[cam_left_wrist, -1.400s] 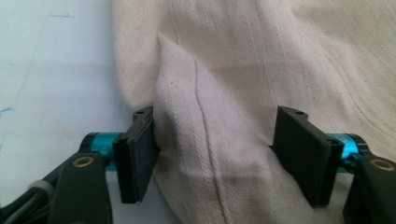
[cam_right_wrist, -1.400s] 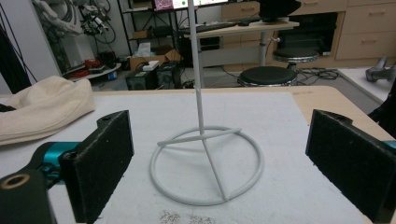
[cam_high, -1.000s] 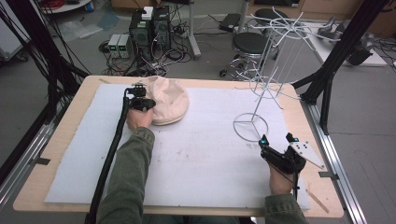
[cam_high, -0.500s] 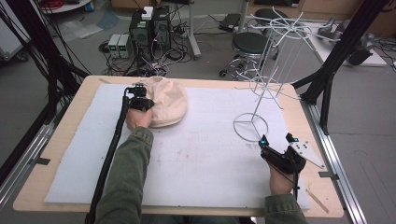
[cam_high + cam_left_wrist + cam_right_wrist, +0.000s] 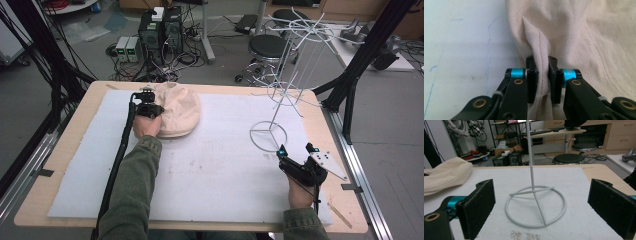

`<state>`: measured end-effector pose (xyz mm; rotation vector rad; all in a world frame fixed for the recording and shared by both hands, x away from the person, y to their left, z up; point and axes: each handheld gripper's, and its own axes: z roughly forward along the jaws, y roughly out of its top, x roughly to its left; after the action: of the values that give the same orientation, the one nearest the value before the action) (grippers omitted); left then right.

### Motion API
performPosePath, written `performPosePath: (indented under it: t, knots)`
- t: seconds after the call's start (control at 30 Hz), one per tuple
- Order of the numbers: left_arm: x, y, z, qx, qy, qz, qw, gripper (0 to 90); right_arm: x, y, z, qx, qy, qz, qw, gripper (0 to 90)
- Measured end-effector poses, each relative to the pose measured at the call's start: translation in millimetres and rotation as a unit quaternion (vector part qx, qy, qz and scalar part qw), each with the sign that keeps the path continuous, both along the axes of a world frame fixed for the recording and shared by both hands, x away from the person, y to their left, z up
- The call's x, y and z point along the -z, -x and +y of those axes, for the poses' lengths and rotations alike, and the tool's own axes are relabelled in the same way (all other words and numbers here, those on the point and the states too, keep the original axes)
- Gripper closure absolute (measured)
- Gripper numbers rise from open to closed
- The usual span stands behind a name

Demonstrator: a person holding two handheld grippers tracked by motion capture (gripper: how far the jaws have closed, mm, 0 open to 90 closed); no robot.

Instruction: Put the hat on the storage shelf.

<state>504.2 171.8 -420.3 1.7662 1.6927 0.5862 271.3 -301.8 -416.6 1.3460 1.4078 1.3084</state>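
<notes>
The cream fabric cap (image 5: pixel 177 112) lies on the white foam mat (image 5: pixel 210 165) near the far left part of the desk (image 5: pixel 65 150), its long axis running roughly from the far edge toward the person, with the rounded crown bulging to the right. It is made of woven cotton-like cloth with visible stitched seams and soft folds; which end carries the brim cannot be told. The left gripper (image 5: pixel 149 109) rests at the cap's left edge, and in the left gripper view its fingers (image 5: pixel 532 82) are pressed together on a raised, seamed fold of the cap (image 5: pixel 574 37), pinching it upright between the pads. The white wire stand (image 5: pixel 280 95) sits on the right part of the mat, its ring base (image 5: pixel 536 206) flat on the foam and its thin post rising vertically. The right gripper (image 5: pixel 295 162) is near the desk's right front, just on the person's side of the ring base, with its fingers (image 5: pixel 480 207) spread wide apart and nothing between them.
</notes>
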Motion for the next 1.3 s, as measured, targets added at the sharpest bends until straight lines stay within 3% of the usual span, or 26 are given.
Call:
performPosePath:
  t: [0.23,0.33,0.5,0.77,0.87,1.0,1.1,1.3]
  knots:
    - [-15.8,9.3,-1.1,0.004,0.002,-0.047,0.9989,80.6,-0.1,0.1,0.0,0.000,0.000,0.000,1.0000,6.7]
    - [-22.3,16.6,1.4,0.002,0.025,-0.076,0.9968,80.4,-0.2,0.3,0.0,0.000,0.001,-0.001,1.0000,6.6]
    - [-24.3,26.9,3.9,0.010,0.037,-0.102,0.9940,80.3,-0.1,0.4,0.2,0.001,0.000,-0.001,1.0000,6.6]
    - [-35.8,36.9,6.2,0.024,0.060,-0.145,0.9873,80.2,0.0,0.5,0.3,0.000,0.001,0.001,1.0000,6.6]
    - [-43.3,41.5,7.6,0.026,0.070,-0.164,0.9836,80.2,-0.2,0.8,0.6,0.000,0.000,0.000,1.0000,6.7]
    - [-55.1,49.8,9.3,0.034,0.088,-0.195,0.9763,80.2,-0.2,0.8,0.5,0.000,0.000,0.000,1.0000,6.6]
    - [-64.8,57.7,9.6,0.048,0.100,-0.220,0.9691,80.2,-0.5,1.4,0.7,0.005,0.000,-0.002,1.0000,6.7]
    - [-76.8,70.4,7.7,0.067,0.127,-0.252,0.9570,80.2,-0.6,1.6,0.9,0.005,0.000,-0.003,1.0000,6.6]
